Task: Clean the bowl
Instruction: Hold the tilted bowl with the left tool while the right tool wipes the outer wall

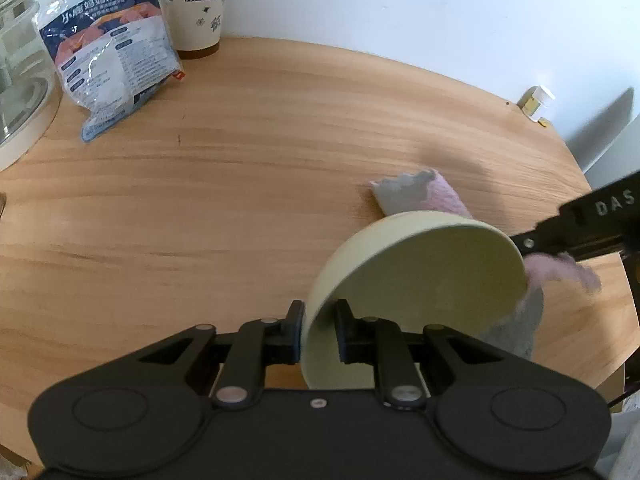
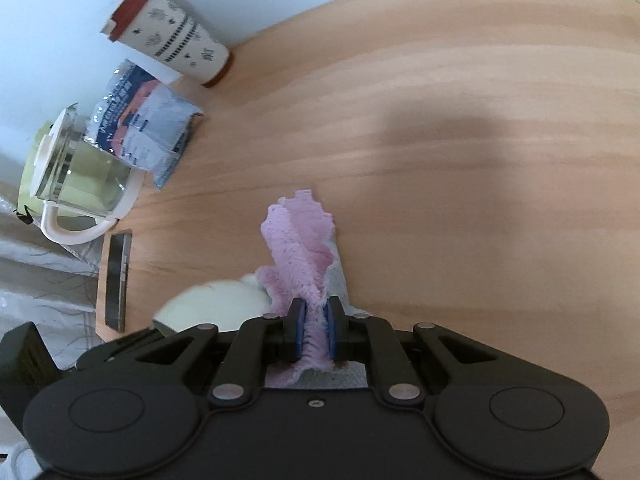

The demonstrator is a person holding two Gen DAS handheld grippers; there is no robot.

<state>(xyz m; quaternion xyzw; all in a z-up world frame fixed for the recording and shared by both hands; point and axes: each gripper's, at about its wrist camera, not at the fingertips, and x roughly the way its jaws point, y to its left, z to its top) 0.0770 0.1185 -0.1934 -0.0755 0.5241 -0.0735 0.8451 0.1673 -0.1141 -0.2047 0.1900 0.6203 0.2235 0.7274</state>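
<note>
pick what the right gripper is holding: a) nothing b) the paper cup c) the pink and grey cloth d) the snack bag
c, the right gripper has its jaws closed on the pink and grey cloth, while the left gripper holds the pale bowl by its rim.

White letters "DAS" show on the black body of the right gripper (image 1: 600, 216). The plastic packet (image 1: 112, 64) by the wall carries Chinese print, its big line reading roughly "小鹿妈妈牙缝刷"; the smaller lines are too fine to read.
</note>
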